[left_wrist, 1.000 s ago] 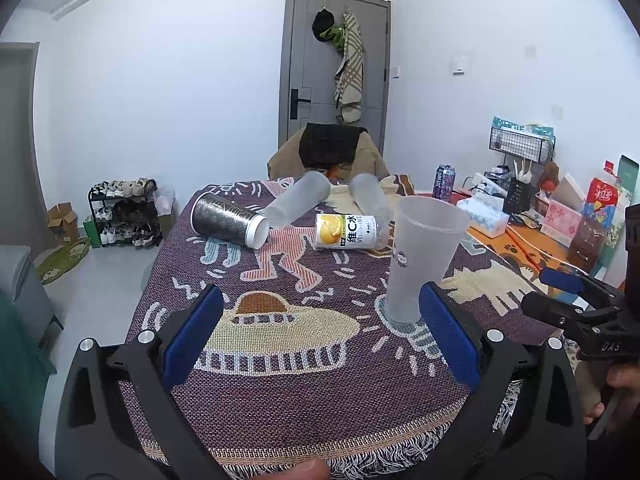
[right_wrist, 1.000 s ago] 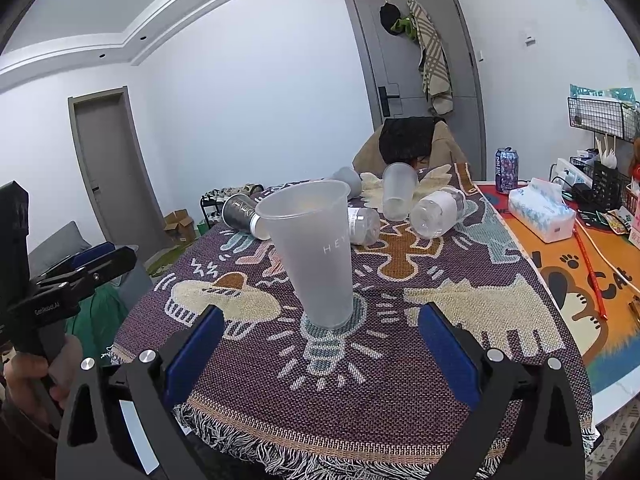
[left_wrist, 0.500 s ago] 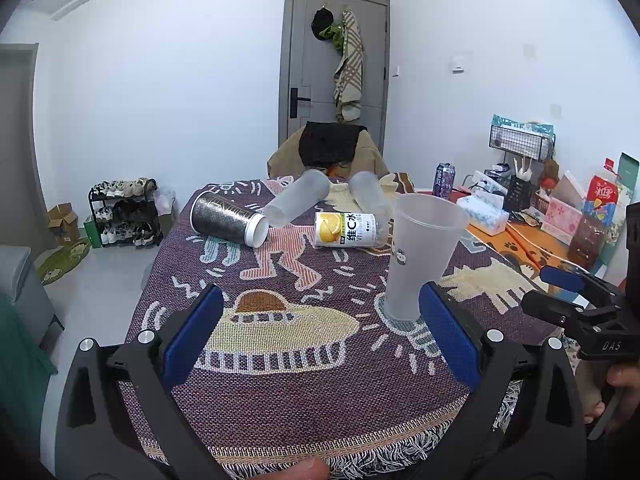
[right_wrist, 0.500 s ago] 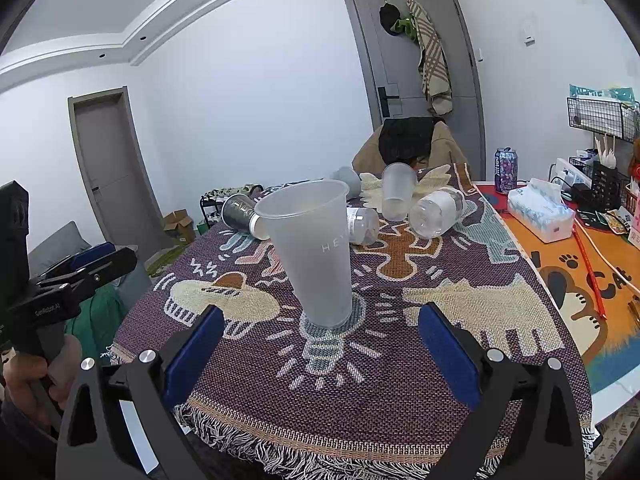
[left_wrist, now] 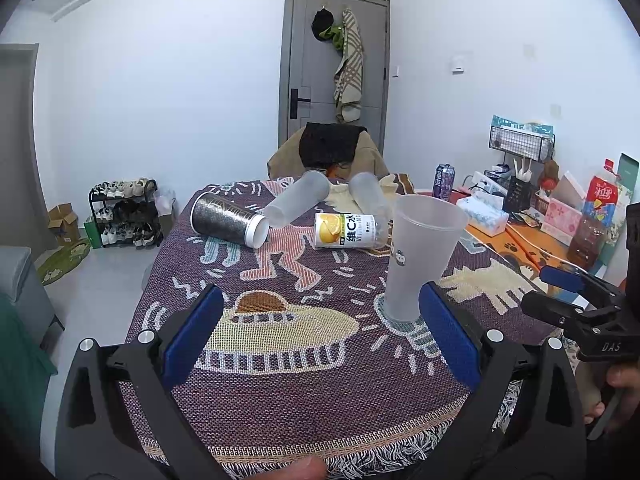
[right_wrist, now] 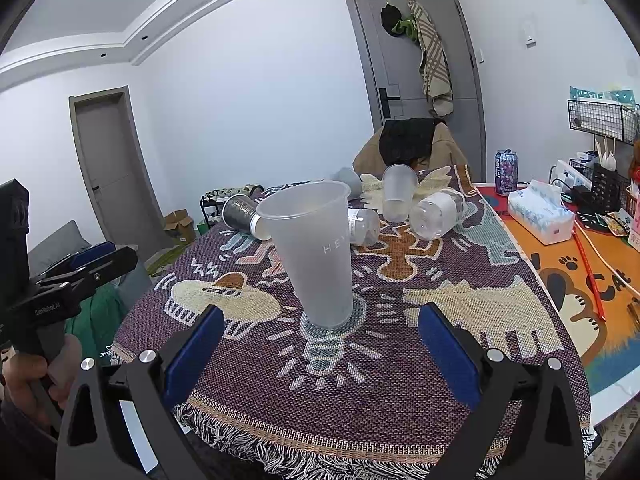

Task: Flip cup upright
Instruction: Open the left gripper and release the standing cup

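A frosted translucent cup (left_wrist: 420, 258) stands upright, mouth up, on the patterned cloth; it also shows in the right wrist view (right_wrist: 316, 254). My left gripper (left_wrist: 320, 328) is open and empty, held back near the table's front edge, the cup just inside its right finger. My right gripper (right_wrist: 318, 340) is open and empty, with the cup standing just beyond the gap between its fingers. Each gripper appears at the edge of the other's view.
Farther back lie a dark glitter tumbler (left_wrist: 228, 220), two frosted cups (left_wrist: 298, 204) on their sides, a yellow-labelled bottle (left_wrist: 348, 230) and a clear jar (right_wrist: 438, 214). A tissue box (right_wrist: 540, 216), a can (right_wrist: 506, 172) and clutter sit on the orange mat at right.
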`<state>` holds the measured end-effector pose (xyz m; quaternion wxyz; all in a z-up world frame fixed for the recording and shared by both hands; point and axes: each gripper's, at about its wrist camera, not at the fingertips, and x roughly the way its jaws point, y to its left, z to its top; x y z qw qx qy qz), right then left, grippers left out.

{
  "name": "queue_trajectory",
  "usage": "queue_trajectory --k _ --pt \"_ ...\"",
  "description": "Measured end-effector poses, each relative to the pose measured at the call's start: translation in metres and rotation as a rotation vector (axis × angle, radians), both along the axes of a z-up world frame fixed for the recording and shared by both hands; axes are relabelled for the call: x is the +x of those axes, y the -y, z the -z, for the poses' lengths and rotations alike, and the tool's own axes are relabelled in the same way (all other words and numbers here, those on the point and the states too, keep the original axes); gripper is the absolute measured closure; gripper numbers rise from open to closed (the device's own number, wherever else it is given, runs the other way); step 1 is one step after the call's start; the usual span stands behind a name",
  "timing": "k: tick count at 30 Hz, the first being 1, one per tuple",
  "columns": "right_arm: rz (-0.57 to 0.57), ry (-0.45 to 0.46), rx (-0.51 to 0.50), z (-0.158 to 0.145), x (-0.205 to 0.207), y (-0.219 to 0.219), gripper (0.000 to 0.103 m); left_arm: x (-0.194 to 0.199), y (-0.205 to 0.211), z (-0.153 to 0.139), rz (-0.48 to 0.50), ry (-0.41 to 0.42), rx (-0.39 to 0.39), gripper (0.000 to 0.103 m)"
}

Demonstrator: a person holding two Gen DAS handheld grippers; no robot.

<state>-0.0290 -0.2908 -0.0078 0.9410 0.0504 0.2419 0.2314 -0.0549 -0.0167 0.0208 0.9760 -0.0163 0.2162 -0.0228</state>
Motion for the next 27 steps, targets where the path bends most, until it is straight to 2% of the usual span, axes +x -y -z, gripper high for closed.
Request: queue_trajectory --k 11,16,23,27 --pt "0.000 0.001 0.000 -0.0002 -0.0006 0.0000 0.008 -0.0016 -0.0004 0.0001 -0.005 0.005 0.004 0.006" --pt "0.000 0.001 0.000 -0.0003 -0.0006 -0.0001 0.008 -0.0078 0.0017 -0.0029 -0.030 0.042 0.034 0.006" --pt "-0.001 0.008 -0.007 -0.0029 -0.0027 -0.0012 0.008 -0.0062 0.0025 -0.0033 -0.013 0.028 0.023 0.006" --pt "0.083 0.063 -0.070 -0.0055 -0.0063 -0.0036 0.008 -0.0051 0.0009 -0.0014 -0.002 0.021 0.008 0.006"
